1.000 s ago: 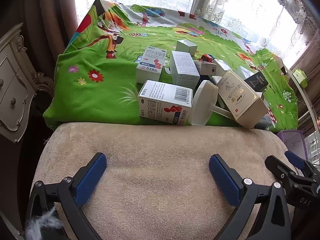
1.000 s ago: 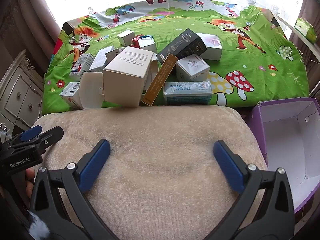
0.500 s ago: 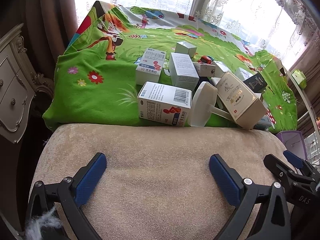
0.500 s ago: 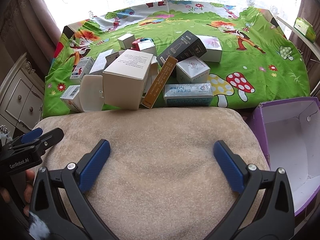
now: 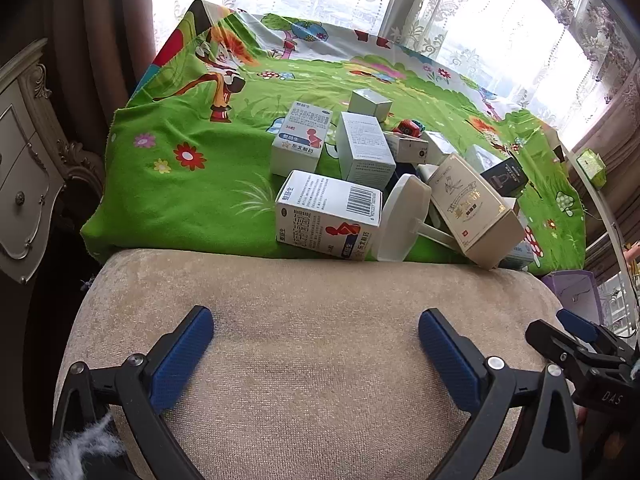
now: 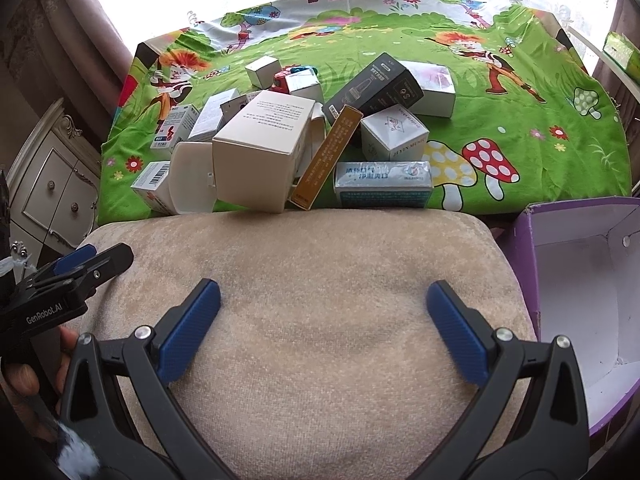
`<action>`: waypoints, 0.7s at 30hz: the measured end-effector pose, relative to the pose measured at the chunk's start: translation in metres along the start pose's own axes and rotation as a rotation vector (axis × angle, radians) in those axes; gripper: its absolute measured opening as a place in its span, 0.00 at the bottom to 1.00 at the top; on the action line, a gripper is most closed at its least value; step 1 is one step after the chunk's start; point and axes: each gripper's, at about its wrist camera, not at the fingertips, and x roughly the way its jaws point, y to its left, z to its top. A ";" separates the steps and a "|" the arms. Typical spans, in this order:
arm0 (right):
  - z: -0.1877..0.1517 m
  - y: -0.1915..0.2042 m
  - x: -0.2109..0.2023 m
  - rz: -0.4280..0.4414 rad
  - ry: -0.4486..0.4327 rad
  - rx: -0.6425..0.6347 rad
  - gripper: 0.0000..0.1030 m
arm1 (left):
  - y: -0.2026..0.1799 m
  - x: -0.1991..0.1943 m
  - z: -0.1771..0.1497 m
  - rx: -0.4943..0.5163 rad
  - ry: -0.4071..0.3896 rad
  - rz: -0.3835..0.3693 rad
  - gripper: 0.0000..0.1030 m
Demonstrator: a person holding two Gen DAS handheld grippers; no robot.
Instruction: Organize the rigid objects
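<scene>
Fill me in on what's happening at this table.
A person holds two grippers, both open and empty, over a beige cushion. The left gripper and right gripper face a jumble of small boxes on a green cartoon cloth. A purple box, open and empty, sits to the right. Nothing is grasped yet.
</scene>
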 end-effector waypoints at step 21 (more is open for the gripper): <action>0.052 0.025 0.000 0.059 -0.131 -0.007 1.00 | -0.005 0.034 0.053 0.155 0.059 0.003 0.94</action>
